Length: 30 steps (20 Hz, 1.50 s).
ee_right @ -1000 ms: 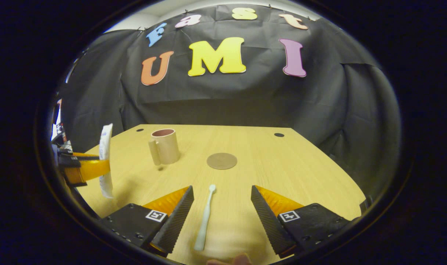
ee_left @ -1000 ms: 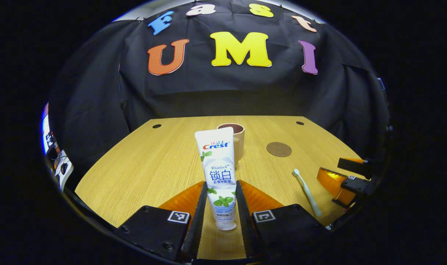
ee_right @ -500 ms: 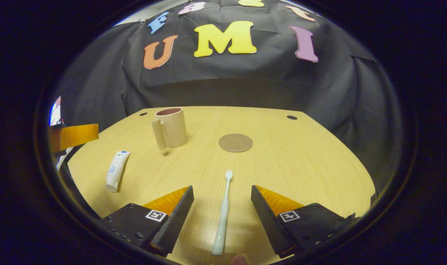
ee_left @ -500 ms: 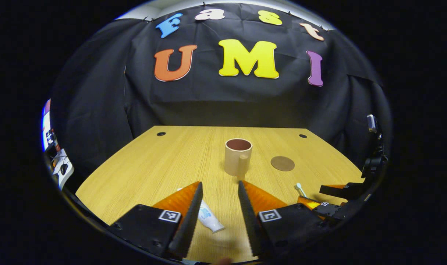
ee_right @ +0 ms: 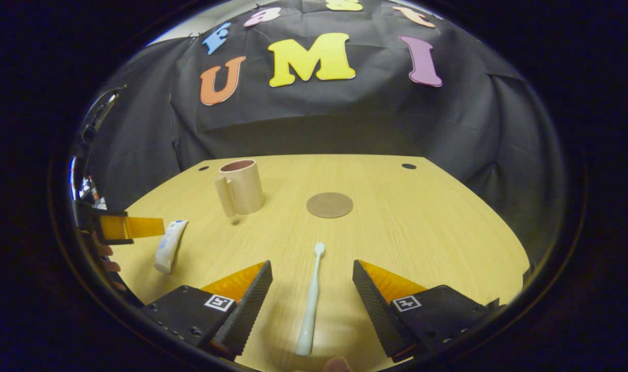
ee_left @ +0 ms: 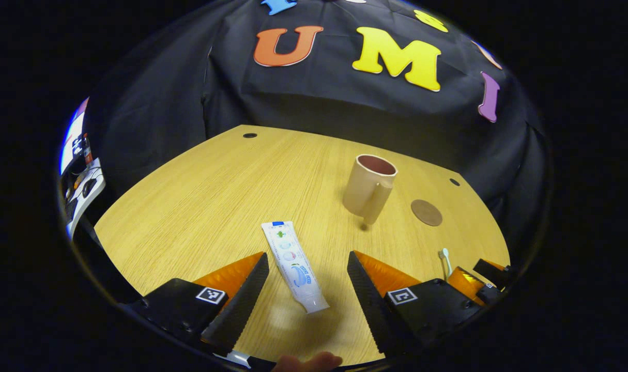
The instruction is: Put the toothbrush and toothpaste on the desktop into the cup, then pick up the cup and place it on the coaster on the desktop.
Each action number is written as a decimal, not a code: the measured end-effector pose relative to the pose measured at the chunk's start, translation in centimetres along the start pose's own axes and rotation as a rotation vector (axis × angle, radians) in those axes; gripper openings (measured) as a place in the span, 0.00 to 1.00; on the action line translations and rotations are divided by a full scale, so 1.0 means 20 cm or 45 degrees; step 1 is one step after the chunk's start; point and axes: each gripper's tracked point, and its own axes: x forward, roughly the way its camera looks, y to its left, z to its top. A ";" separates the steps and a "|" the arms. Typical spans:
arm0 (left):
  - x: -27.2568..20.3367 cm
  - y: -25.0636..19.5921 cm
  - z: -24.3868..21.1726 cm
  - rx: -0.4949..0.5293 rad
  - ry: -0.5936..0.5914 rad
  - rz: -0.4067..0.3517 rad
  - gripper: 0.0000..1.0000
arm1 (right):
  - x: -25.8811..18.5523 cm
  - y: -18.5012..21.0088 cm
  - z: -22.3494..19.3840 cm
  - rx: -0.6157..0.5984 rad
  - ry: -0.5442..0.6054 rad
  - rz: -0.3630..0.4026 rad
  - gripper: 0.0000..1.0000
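A white toothpaste tube (ee_left: 294, 266) lies flat on the wooden desktop (ee_left: 200, 196), its cap end nearest me. My left gripper (ee_left: 307, 256) is open above it, one finger on each side, neither touching it. Farther off stands the beige cup (ee_left: 369, 186), handle toward me, with the round brown coaster (ee_left: 426, 212) to its right. In the right gripper view a pale toothbrush (ee_right: 310, 302) lies lengthwise between the fingers of my open right gripper (ee_right: 312, 264), head pointing at the coaster (ee_right: 330, 204). The cup (ee_right: 240, 187), the toothpaste (ee_right: 169, 246) and the left gripper (ee_right: 130, 227) show at the left.
The desktop has small dark holes near its far corners (ee_left: 250, 135) (ee_right: 409, 166). Black cloth closes the back and sides. The right gripper (ee_left: 476, 279) sits at the desk's near right corner beside the toothbrush head (ee_left: 444, 254). A fingertip (ee_left: 308, 360) shows at the bottom edge.
One second ago my left gripper was shut on the upright toothpaste tube. It has let go and opened wider; the tube now lies flat. The right gripper stayed open over the toothbrush.
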 end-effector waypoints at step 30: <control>0.18 0.01 0.15 0.083 -0.055 0.061 0.46 | -0.07 -0.12 0.10 0.094 -0.080 -0.002 0.95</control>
